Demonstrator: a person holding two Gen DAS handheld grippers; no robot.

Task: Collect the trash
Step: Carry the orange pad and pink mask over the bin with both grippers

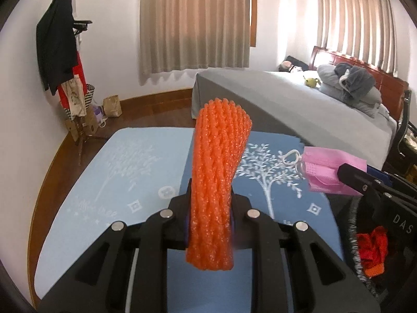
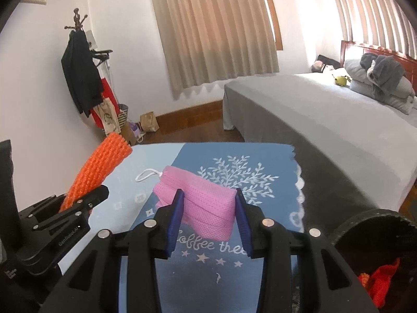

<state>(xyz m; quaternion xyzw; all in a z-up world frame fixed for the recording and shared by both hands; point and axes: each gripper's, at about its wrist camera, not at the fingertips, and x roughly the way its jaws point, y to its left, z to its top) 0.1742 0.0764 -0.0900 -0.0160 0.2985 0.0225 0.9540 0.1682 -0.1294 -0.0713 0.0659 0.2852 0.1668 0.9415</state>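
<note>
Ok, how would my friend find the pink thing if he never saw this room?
Start at the blue table cover with white trees, beside the grey bed. Above it, the right claw squeezes a folded pink face mask. It is flat, with a white ear loop, unlike the orange foam net.

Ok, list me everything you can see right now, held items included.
foam net sleeve: one, orange, clamped in left gripper
face mask: one, pink, clamped in right gripper
mat: one, blue with white trees, under both grippers
bin: one, black, lower right, red and orange scraps inside
bed: one, grey cover, right
curtains: two sets, beige, over windows
coat rack: one, dark clothes, left wall
left gripper: black, fingers shut on the sleeve
right gripper: black, blue fingers shut on the mask
</note>
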